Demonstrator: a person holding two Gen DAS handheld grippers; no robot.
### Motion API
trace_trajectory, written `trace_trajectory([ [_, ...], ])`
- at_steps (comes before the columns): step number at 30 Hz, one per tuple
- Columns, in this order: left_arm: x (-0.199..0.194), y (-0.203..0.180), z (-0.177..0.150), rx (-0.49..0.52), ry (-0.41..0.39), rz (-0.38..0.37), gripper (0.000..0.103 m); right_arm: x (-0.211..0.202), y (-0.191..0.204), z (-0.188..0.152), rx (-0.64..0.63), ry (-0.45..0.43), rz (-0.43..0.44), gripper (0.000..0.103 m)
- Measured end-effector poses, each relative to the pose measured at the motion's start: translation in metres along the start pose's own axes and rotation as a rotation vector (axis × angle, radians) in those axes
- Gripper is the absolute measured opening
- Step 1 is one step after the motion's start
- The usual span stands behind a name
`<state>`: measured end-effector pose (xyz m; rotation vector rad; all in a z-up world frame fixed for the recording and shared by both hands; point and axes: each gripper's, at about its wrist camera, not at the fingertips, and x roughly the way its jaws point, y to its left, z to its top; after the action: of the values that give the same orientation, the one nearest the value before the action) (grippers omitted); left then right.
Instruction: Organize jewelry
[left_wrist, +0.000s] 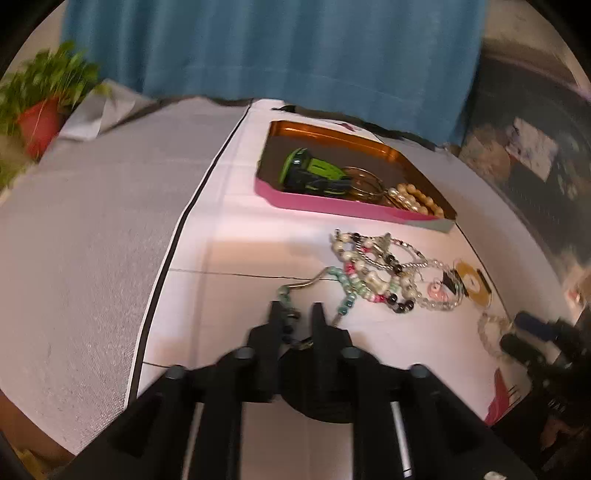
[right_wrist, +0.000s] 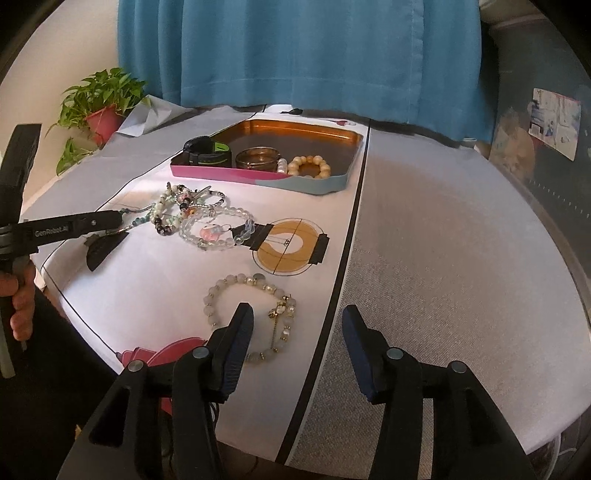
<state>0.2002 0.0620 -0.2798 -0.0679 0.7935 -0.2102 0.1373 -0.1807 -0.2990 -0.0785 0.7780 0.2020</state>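
A pink-and-blue tray (left_wrist: 332, 206) (right_wrist: 221, 171) with a gold inside holds a green-black watch (left_wrist: 314, 171), gold bangles (right_wrist: 256, 157) and a cream bead bracelet (right_wrist: 310, 166). In front of it lies a tangled pile of beaded bracelets (left_wrist: 373, 273) (right_wrist: 184, 210). My left gripper (left_wrist: 297, 317) (right_wrist: 122, 227) is at the pile's near end. Its jaws stand slightly apart around a teal bead strand (left_wrist: 286, 295), and the pads do not press on it. My right gripper (right_wrist: 297, 325) is open wide, its left finger over a pale bead bracelet (right_wrist: 221, 295) lying flat.
The jewelry lies on a white mat (right_wrist: 147, 295) with a lantern drawing (right_wrist: 291, 243), spread over grey cloth (right_wrist: 443, 258). A potted plant (right_wrist: 103, 110) stands at the far left and a blue curtain (right_wrist: 295, 48) hangs behind. A person's hand (right_wrist: 22, 302) grips the left handle.
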Motion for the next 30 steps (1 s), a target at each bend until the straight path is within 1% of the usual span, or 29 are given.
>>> trace_trajectory([
  [1, 0.000, -0.003, -0.001, 0.018, -0.009, 0.040, 0.054, 0.000, 0.000, 0.000, -0.001, 0.001, 0.000, 0.050],
  [2, 0.000, -0.005, -0.001, 0.030, -0.017, 0.081, 0.064, -0.001, 0.001, 0.000, -0.003, 0.002, 0.001, 0.050],
  [3, -0.001, -0.004, 0.000, 0.036, -0.030, 0.099, 0.068, -0.001, 0.001, 0.000, -0.005, 0.003, 0.003, 0.048],
  [4, -0.002, -0.002, 0.000, 0.034, -0.044, 0.103, 0.066, -0.001, 0.002, 0.000, -0.008, 0.003, 0.006, 0.046],
  [5, 0.000, 0.002, 0.002, 0.021, -0.036, 0.093, 0.065, -0.001, 0.003, 0.000, -0.010, 0.003, 0.008, 0.045],
  [6, 0.004, 0.005, 0.002, 0.011, -0.017, 0.090, 0.059, -0.002, 0.004, 0.000, -0.017, 0.003, 0.011, 0.042],
  [7, 0.004, 0.007, 0.001, 0.012, -0.029, 0.107, 0.043, -0.002, 0.006, 0.000, -0.021, 0.003, 0.014, 0.037],
  [8, 0.005, 0.008, 0.001, 0.014, -0.028, 0.130, 0.036, -0.002, 0.008, 0.000, -0.029, 0.003, 0.020, 0.034],
  [9, 0.004, 0.009, 0.001, 0.014, -0.028, 0.136, 0.020, -0.003, 0.010, 0.000, -0.040, 0.003, 0.023, 0.029],
  [10, 0.003, 0.011, 0.001, 0.002, -0.028, 0.114, 0.009, -0.003, 0.013, 0.000, -0.049, 0.002, 0.025, 0.026],
  [12, 0.002, 0.010, 0.000, 0.012, -0.027, 0.110, 0.009, -0.002, 0.015, 0.000, -0.063, 0.004, 0.026, 0.021],
  [14, 0.002, 0.003, -0.003, 0.061, -0.036, 0.141, 0.009, -0.002, 0.018, 0.001, -0.079, 0.007, 0.031, 0.015],
  [15, 0.002, -0.001, -0.003, 0.089, -0.038, 0.161, 0.009, -0.002, 0.020, 0.001, -0.088, 0.007, 0.032, 0.006],
  [17, 0.001, -0.002, -0.002, 0.088, -0.033, 0.161, 0.009, -0.003, 0.023, 0.001, -0.098, 0.008, 0.020, 0.006],
  [18, -0.002, -0.001, -0.001, 0.071, -0.032, 0.155, 0.005, -0.002, 0.022, 0.002, -0.081, 0.010, 0.039, 0.006],
  [19, -0.004, 0.000, 0.001, 0.063, -0.033, 0.160, 0.005, -0.003, 0.019, 0.005, -0.062, 0.009, 0.061, 0.006],
  [23, -0.022, -0.007, 0.014, 0.050, -0.042, 0.132, 0.005, -0.017, 0.009, 0.024, 0.007, -0.034, 0.101, 0.006],
  [24, -0.026, -0.011, 0.019, 0.055, -0.044, 0.122, 0.005, -0.019, 0.006, 0.028, 0.026, -0.039, 0.113, 0.006],
  [27, -0.038, -0.025, 0.029, 0.102, -0.072, 0.138, 0.005, -0.024, 0.000, 0.038, 0.074, -0.051, 0.139, 0.006],
  [30, -0.047, -0.038, 0.038, 0.147, -0.090, 0.118, 0.005, -0.030, -0.005, 0.047, 0.103, -0.064, 0.160, 0.006],
])
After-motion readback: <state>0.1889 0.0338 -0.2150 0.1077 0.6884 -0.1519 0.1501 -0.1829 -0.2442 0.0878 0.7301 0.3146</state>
